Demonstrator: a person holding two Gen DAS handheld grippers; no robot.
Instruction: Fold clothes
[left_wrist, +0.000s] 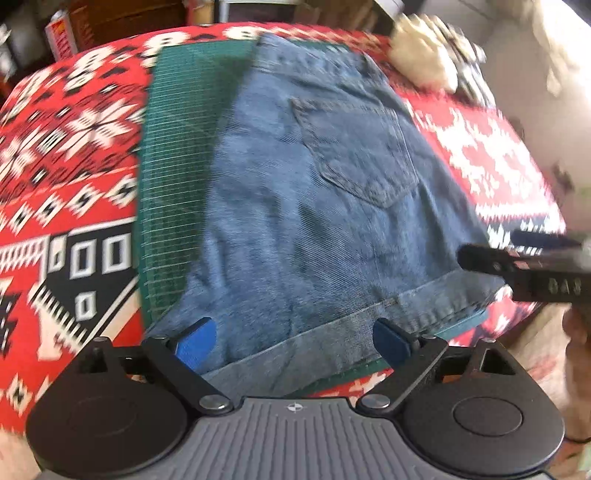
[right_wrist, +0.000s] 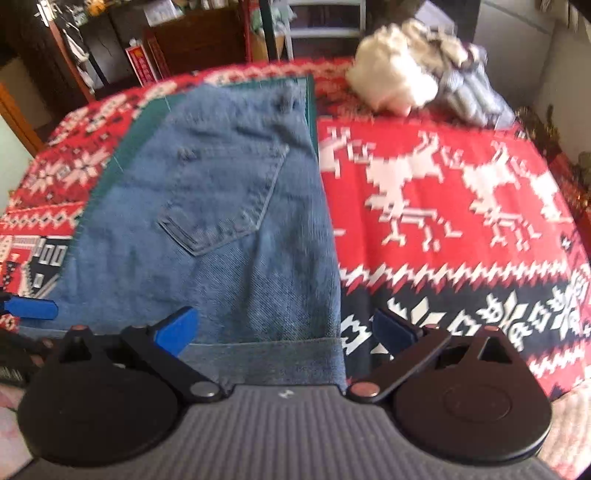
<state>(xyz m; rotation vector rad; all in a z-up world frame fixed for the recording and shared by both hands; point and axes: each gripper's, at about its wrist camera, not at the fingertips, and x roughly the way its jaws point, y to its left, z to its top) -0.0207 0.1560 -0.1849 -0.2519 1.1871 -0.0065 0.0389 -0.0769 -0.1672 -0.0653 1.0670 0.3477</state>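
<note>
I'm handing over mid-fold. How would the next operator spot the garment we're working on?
Start from the red patterned tablecloth and find the green mat lying on it. The folded denim garment lies on that mat. It is the only blue piece, with a stitched back pocket, unlike the white and striped heap at the far edge.

Left gripper (left_wrist: 293, 341) gapes over the denim shorts (left_wrist: 314, 206) on a green mat (left_wrist: 173, 147).

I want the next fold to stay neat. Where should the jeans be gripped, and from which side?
Probably the near hem edge of the jeans, approached from the near side. It lies flat, straight and doubled on the green mat; the left gripper and right gripper already face it, jaws open.
</note>
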